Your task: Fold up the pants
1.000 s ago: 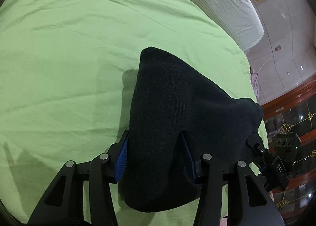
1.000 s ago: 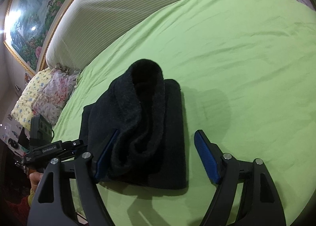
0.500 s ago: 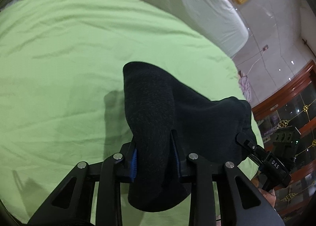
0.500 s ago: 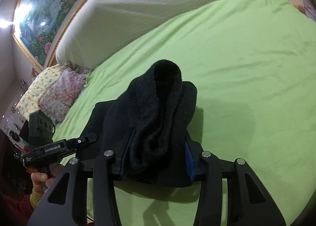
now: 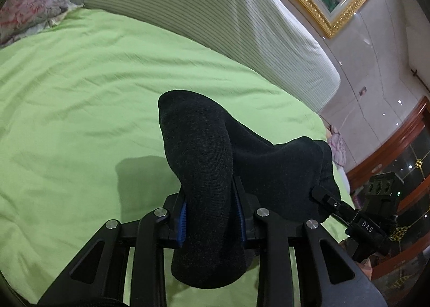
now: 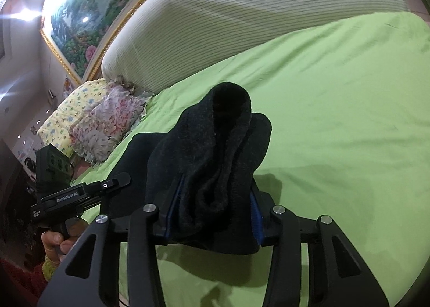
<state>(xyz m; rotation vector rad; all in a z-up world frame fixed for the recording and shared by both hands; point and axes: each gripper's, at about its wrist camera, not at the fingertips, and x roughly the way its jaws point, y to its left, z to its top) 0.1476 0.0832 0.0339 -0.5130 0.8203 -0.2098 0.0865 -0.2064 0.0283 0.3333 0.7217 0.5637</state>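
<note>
since a second ago the pants (image 5: 204,172) have gone from lying folded on the sheet (image 5: 80,97) to hanging bunched between the two grippers, clear of the bed, with their shadow on the green below. both sets of jaws have just been closing, each with a thick fold of the dark cloth between its pads.

the left gripper (image 5: 211,215) is clamped on one end of the bundle; the blue pads press into the fabric on both sides and a rounded lump hangs below the fingers. the cloth runs from there up and across to the right gripper (image 6: 212,215), whose pads squeeze the other end, where several fuzzy layers stand up in a hump ahead of the fingers. in the right view a flat dark layer of the pants trails to the left behind the hump.

each camera sees the other gripper at the pants' far side: the right one at the lower right of the left view, the left one at the lower left of the right view, with a hand (image 6: 57,244) wrapped round its grip.

beyond the sheet lies a long striped bolster (image 5: 215,19), floral pillows (image 6: 107,124) at its end, and a gold-framed painting (image 6: 88,11) on the wall.
</note>
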